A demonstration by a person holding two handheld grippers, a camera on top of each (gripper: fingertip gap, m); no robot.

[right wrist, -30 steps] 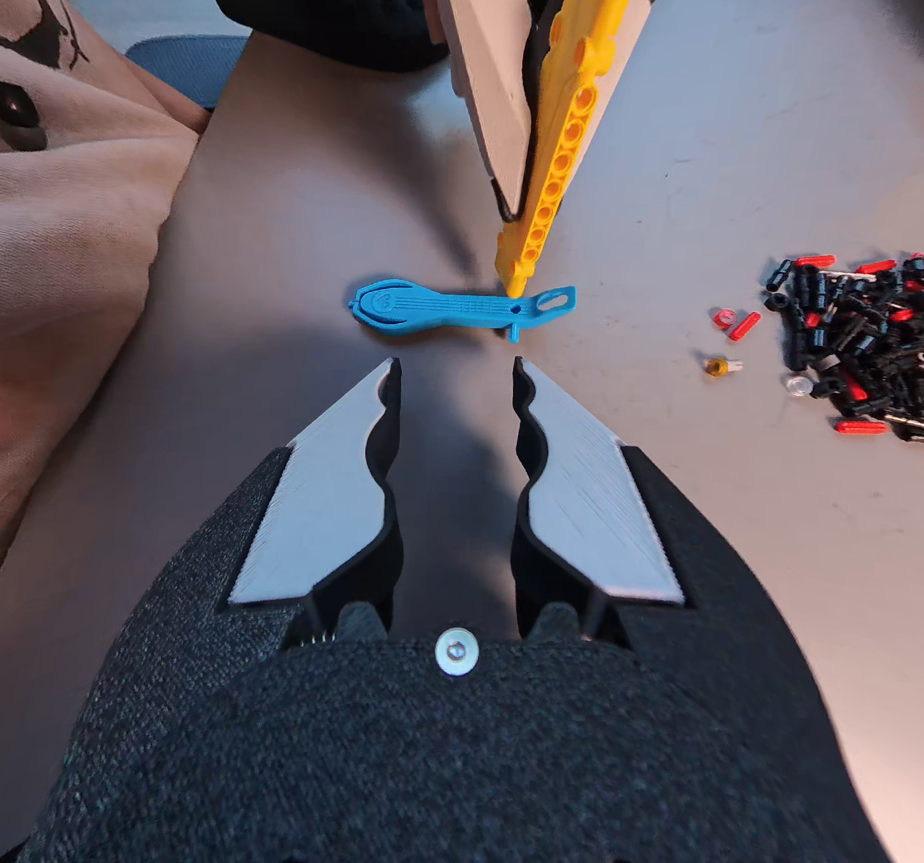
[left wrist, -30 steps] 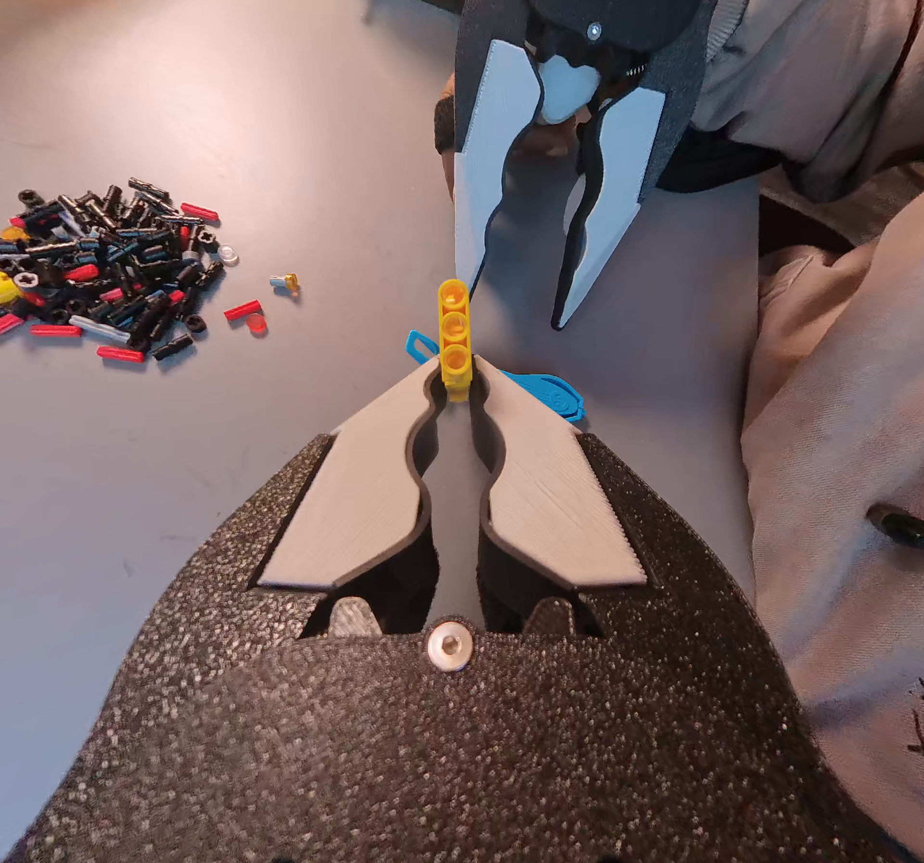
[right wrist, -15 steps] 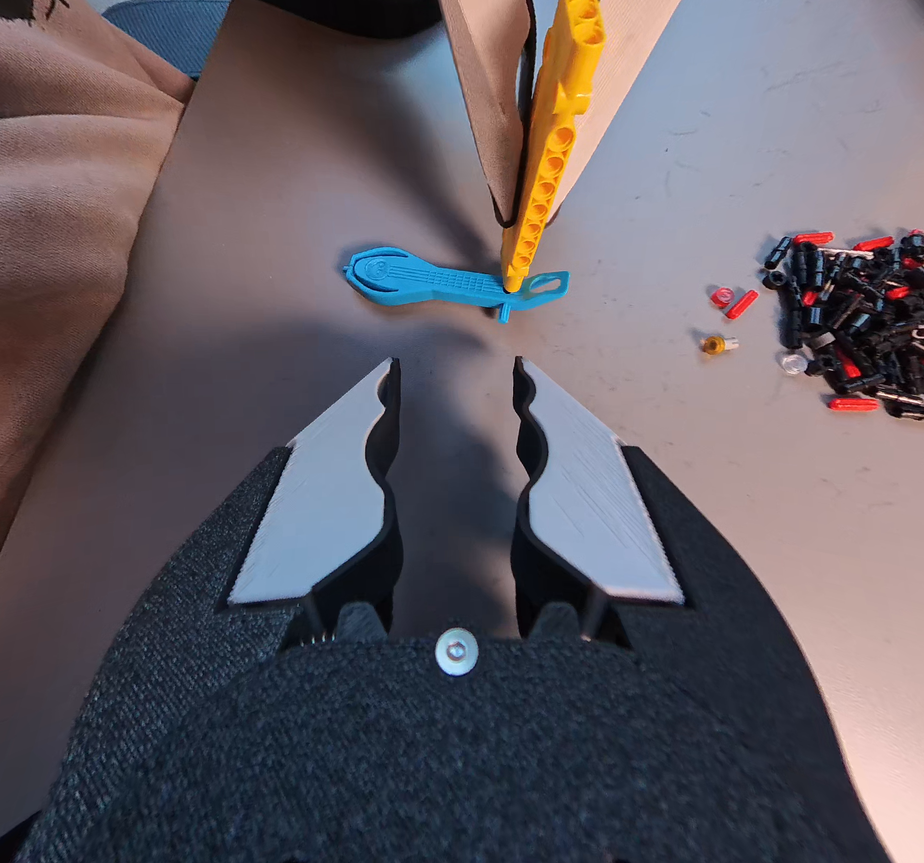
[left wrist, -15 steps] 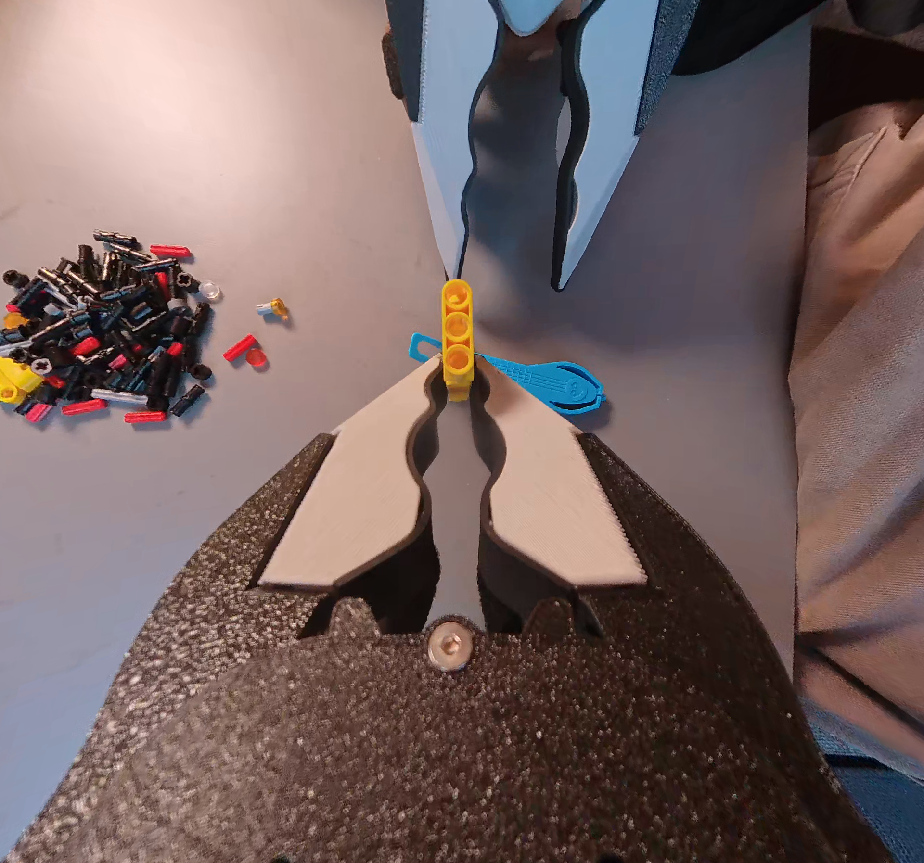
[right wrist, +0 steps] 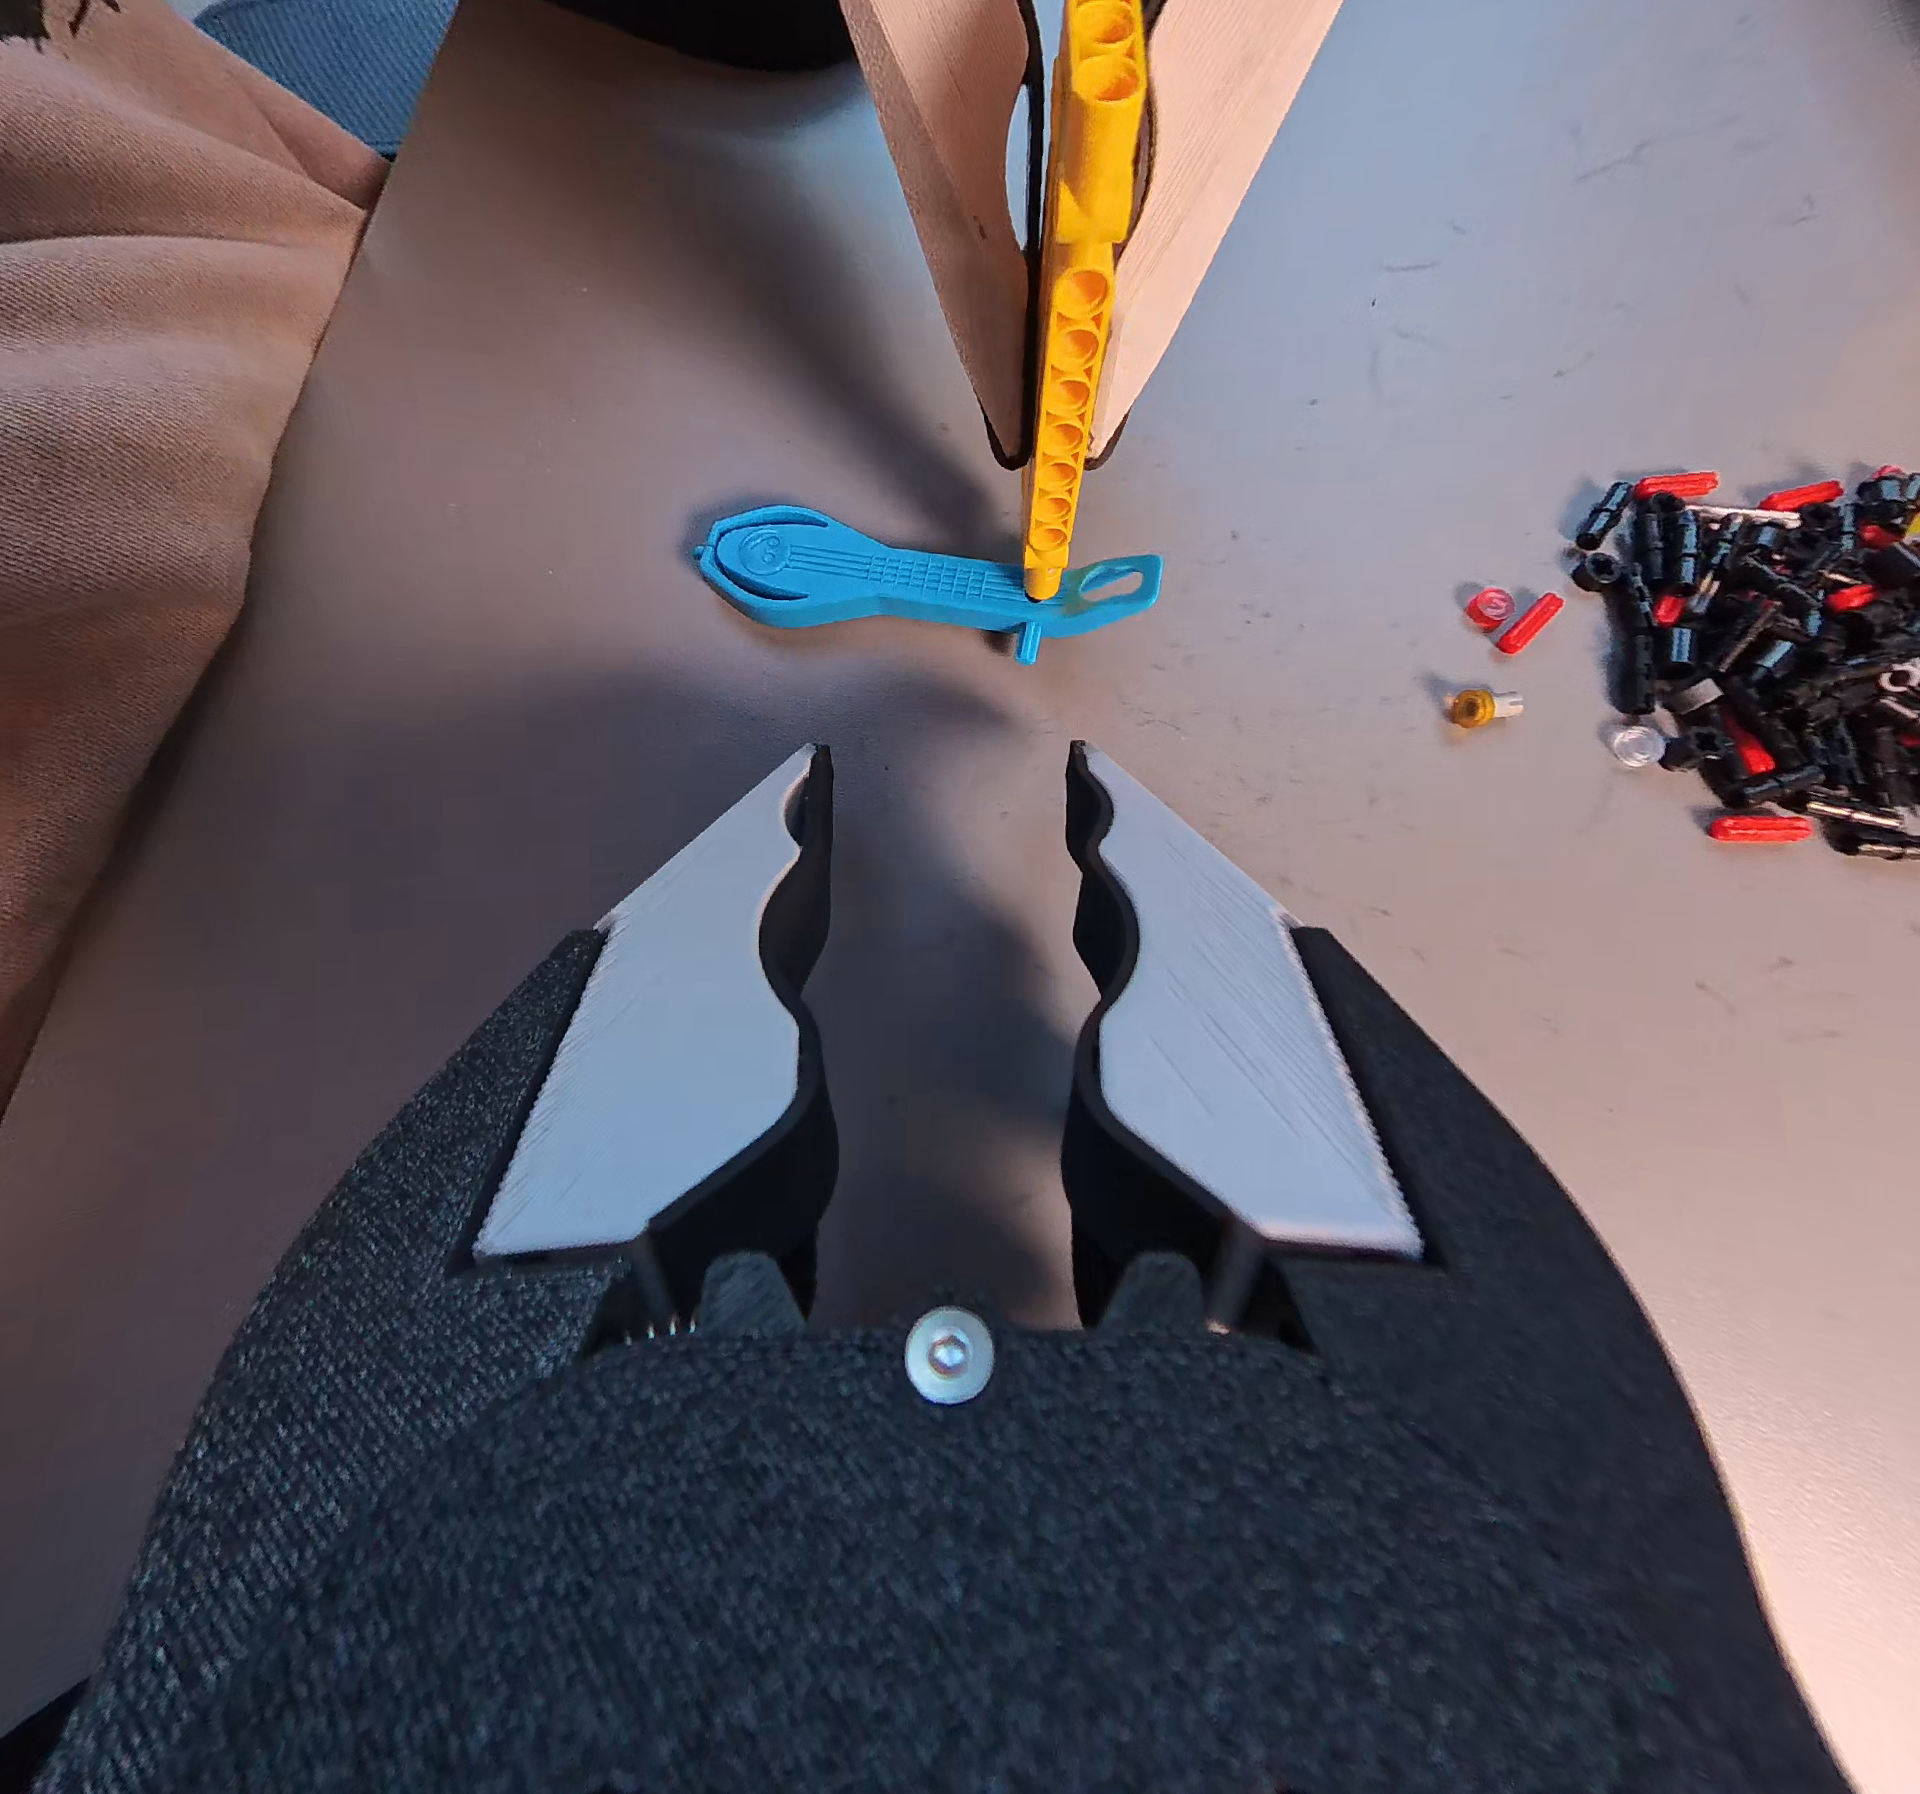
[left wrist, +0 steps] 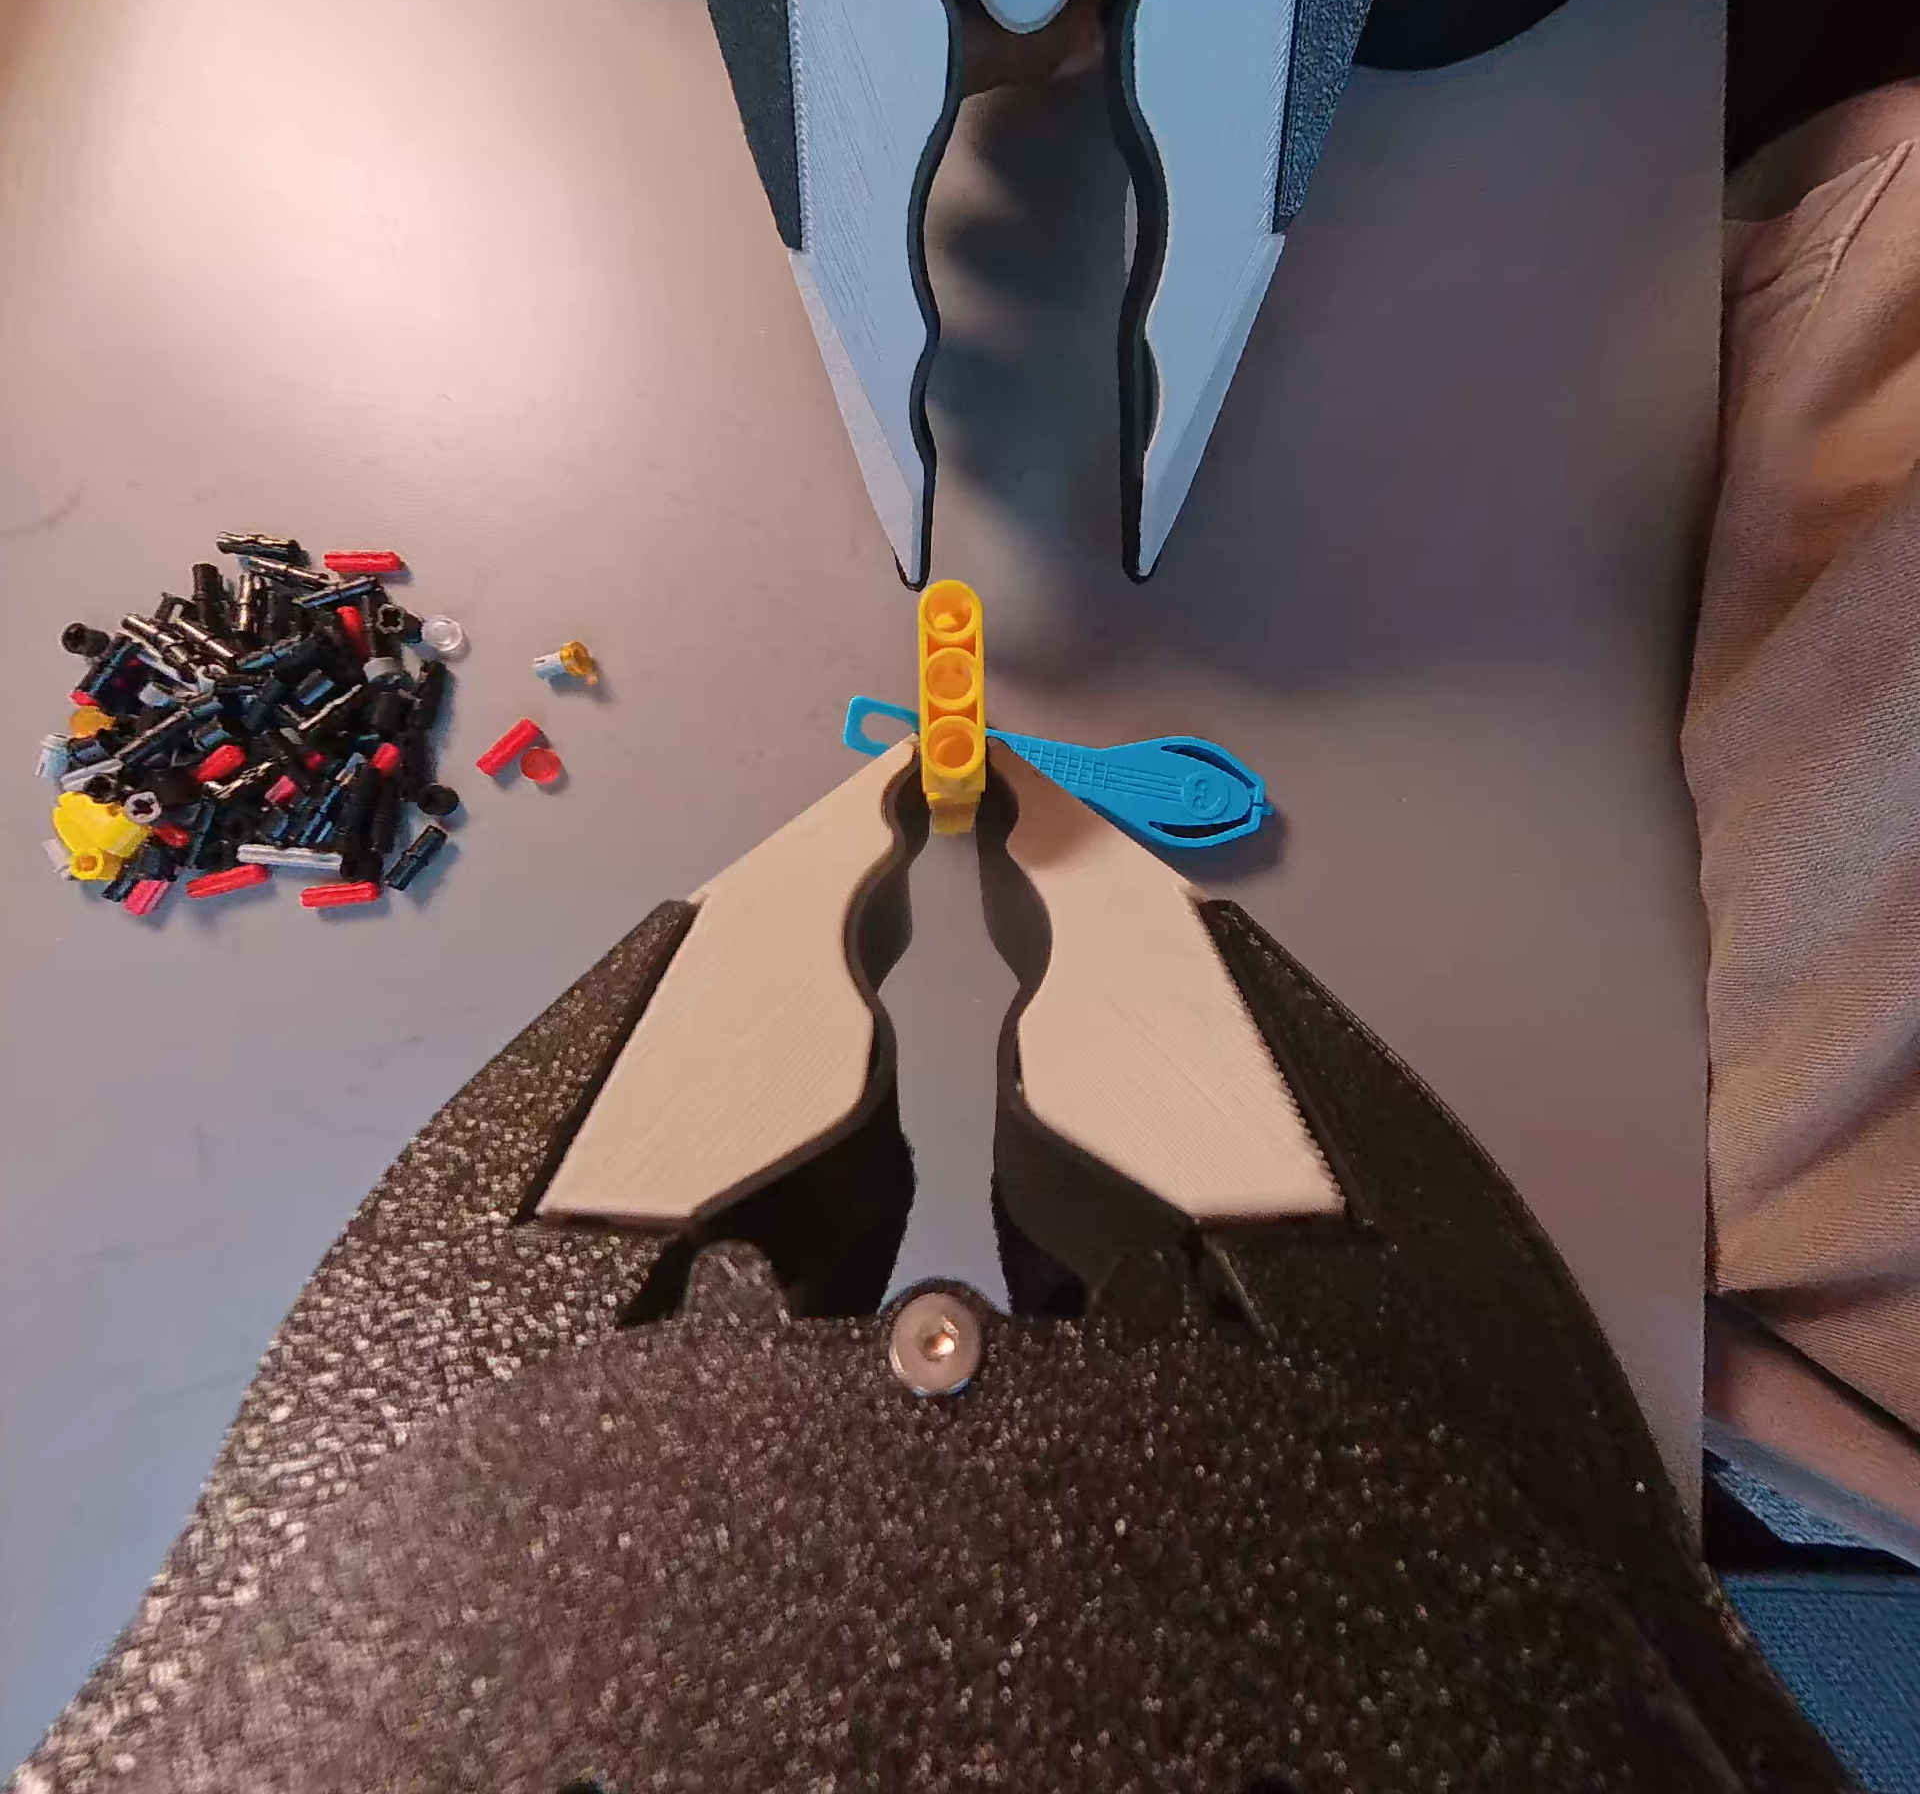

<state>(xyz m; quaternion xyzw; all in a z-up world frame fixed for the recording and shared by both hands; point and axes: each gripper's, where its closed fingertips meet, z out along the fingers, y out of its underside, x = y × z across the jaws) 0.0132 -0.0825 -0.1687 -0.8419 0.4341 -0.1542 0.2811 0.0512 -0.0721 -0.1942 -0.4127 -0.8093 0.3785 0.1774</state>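
Observation:
My left gripper (left wrist: pixel 951 770) is shut on a long yellow beam with round holes (left wrist: pixel 950 695). It holds the beam upright, its lower end over the thin end of a blue flat plastic tool (left wrist: pixel 1143 783) that lies on the grey table. In the right wrist view the left gripper (right wrist: pixel 1055 461) comes down from the top with the yellow beam (right wrist: pixel 1070 373), whose tip sits on or just above the blue tool (right wrist: pixel 894 586). My right gripper (right wrist: pixel 948 757) is open and empty, a short way from the tool. It also shows in the left wrist view (left wrist: pixel 1029 575), facing the beam.
A heap of small black, red and yellow pins and connectors (left wrist: pixel 239 726) lies on the grey table (left wrist: pixel 416 290), with a few loose pieces (left wrist: pixel 566 666) beside it; it shows at the right in the right wrist view (right wrist: pixel 1787 643). A person's beige clothing (left wrist: pixel 1829 705) borders the table edge. Tip to tip, the grippers are about 6 centimetres apart.
The two grippers have drawn closer together. The yellow beam has turned more upright, its lower end now over the blue tool. The right gripper stays open.

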